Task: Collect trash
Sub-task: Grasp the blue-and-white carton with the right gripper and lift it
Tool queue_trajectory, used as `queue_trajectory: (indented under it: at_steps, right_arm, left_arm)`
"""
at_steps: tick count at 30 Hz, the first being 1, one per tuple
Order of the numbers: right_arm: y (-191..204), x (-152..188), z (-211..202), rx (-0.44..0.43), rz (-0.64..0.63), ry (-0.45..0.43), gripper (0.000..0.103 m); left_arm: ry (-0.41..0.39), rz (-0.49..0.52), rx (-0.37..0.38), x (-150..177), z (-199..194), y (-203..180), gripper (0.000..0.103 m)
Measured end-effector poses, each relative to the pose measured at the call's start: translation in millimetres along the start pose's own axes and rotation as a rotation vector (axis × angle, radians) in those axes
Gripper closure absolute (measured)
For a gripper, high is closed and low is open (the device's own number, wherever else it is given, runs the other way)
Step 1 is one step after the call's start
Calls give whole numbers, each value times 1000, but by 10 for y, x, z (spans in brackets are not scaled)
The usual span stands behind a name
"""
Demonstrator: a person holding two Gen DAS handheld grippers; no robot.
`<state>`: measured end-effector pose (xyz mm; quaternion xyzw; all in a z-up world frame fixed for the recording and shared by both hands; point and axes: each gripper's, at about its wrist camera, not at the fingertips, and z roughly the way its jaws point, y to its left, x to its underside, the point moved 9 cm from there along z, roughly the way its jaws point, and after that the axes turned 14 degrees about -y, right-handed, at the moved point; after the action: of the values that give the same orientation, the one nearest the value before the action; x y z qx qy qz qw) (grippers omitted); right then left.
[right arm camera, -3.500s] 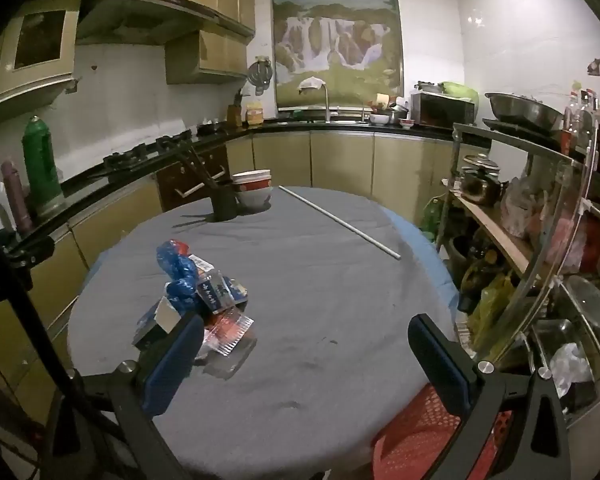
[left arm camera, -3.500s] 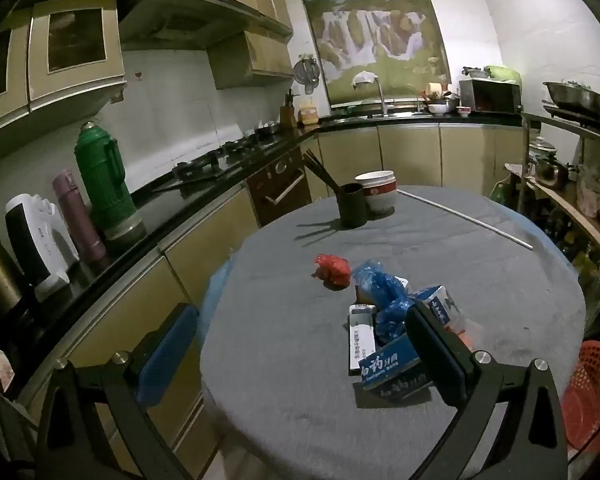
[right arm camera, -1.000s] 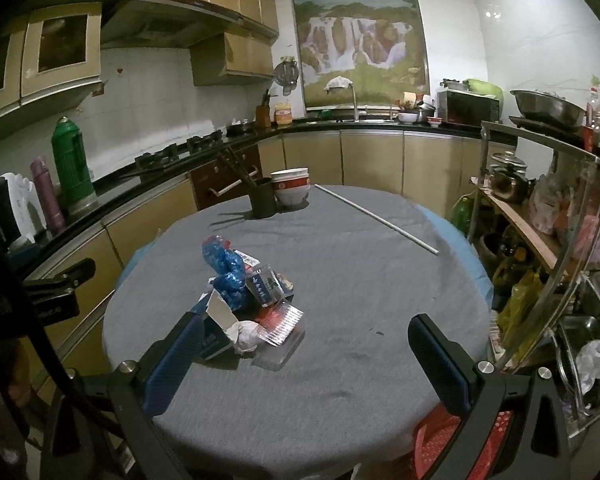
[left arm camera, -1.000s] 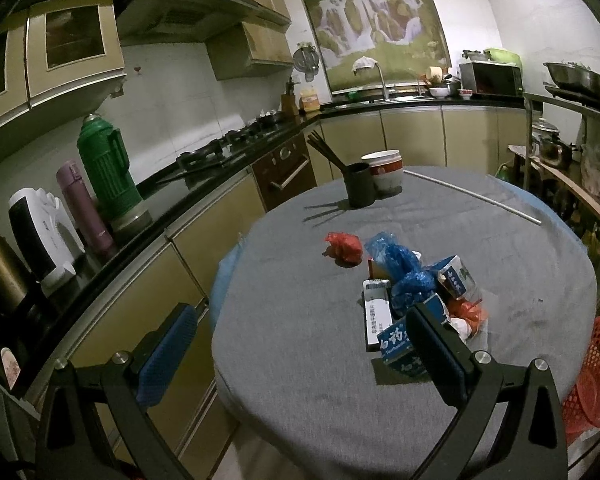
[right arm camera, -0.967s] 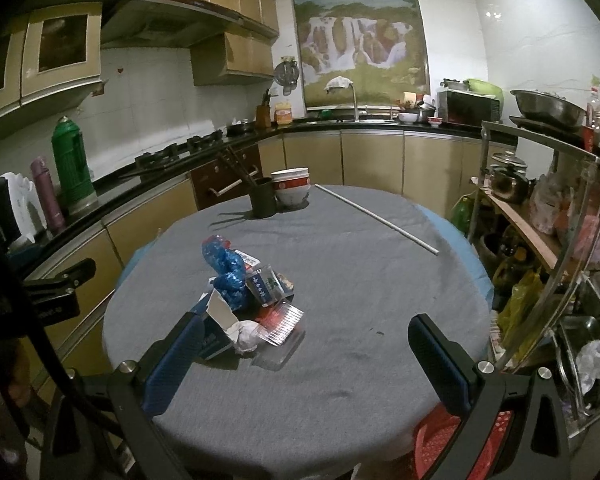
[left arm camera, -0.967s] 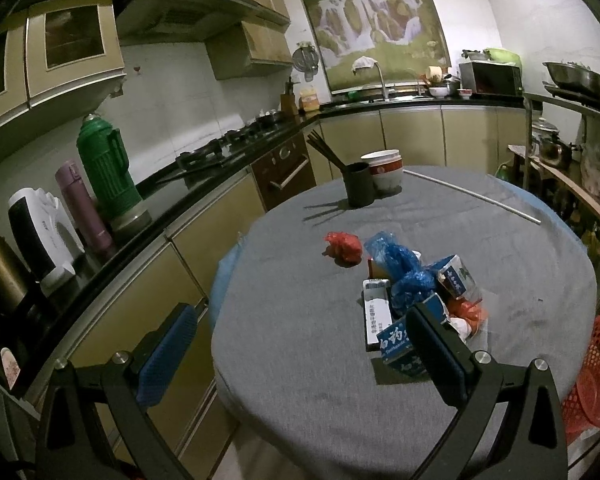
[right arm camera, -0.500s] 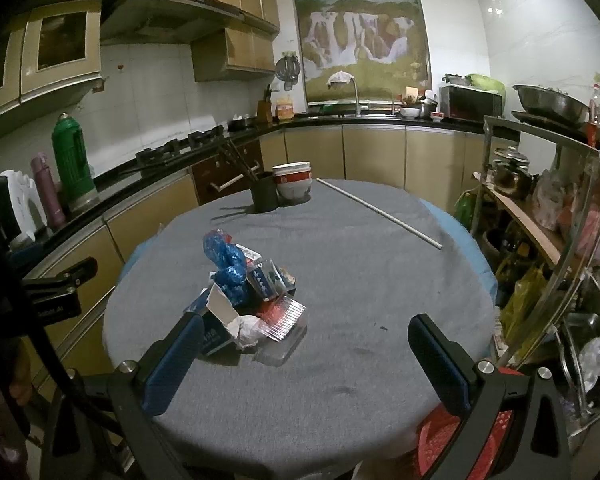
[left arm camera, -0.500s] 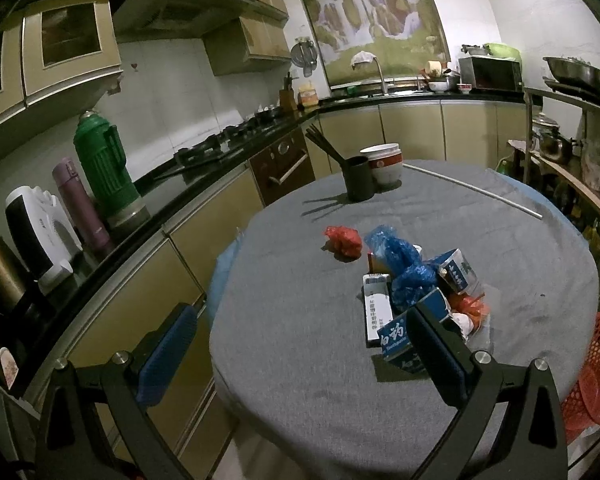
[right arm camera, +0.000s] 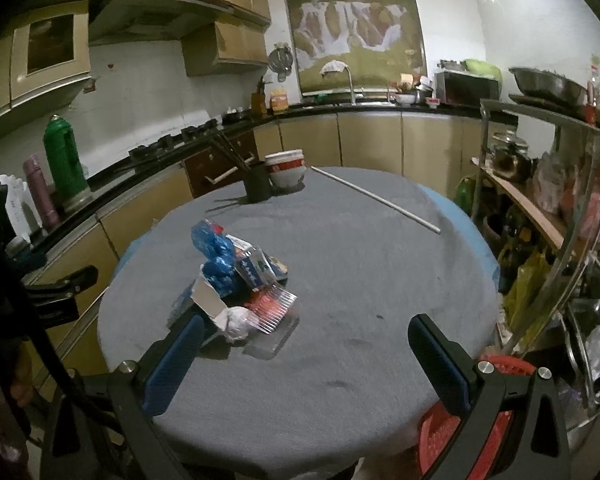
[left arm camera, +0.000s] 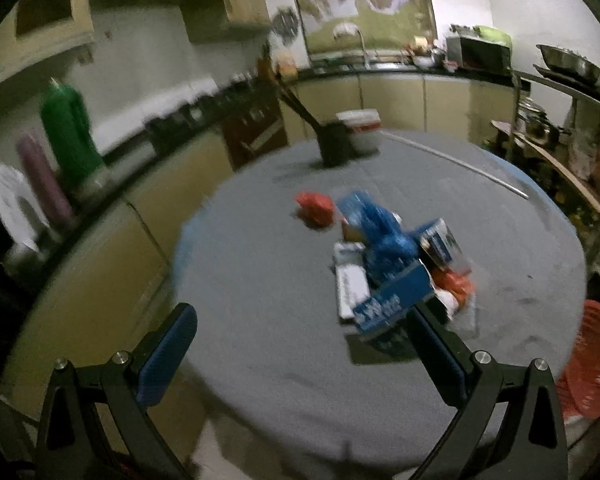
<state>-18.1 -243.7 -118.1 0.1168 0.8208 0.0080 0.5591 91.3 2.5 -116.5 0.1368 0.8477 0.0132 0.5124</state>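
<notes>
1. Both claws spread wide, holding nothing: left claw (left arm camera: 300,354), right claw (right arm camera: 304,358).
2. Trash pile (right arm camera: 236,284) sits on the round gray desk (right arm camera: 360,280), on the near side of the dark chopstick cup (right arm camera: 257,187).
3. Blue carton (left arm camera: 394,300) lies right by the left claw's right finger, so left looks nearer.
4. Carton's long axis runs crosswise, slightly tilted.

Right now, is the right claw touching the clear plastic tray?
Apart. The right wrist view shows grey cloth between the right claw and the clear plastic tray.
</notes>
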Motion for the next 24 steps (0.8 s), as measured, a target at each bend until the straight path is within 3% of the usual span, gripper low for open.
queue_trajectory:
  at_steps: [6, 12, 19, 21, 22, 24]
  right_arm:
    - [-247, 301, 268, -22, 111, 87, 0]
    - [-403, 512, 546, -61, 230, 152, 0]
    - [-384, 463, 855, -132, 295, 168, 4]
    - [-333, 423, 968, -153, 290, 170, 11]
    - [-289, 401, 1053, -169, 282, 175, 13]
    - [-206, 376, 1184, -191, 260, 186, 20]
  left_arm:
    - [130, -60, 130, 278, 383, -233, 0]
    - [173, -138, 268, 231, 628, -542, 0]
    - [155, -71, 299, 169, 935, -776, 0]
    - [173, -67, 310, 238, 1026, -773, 9]
    - [180, -68, 318, 261, 1056, -768, 20]
    - [189, -113, 389, 317, 1065, -773, 24]
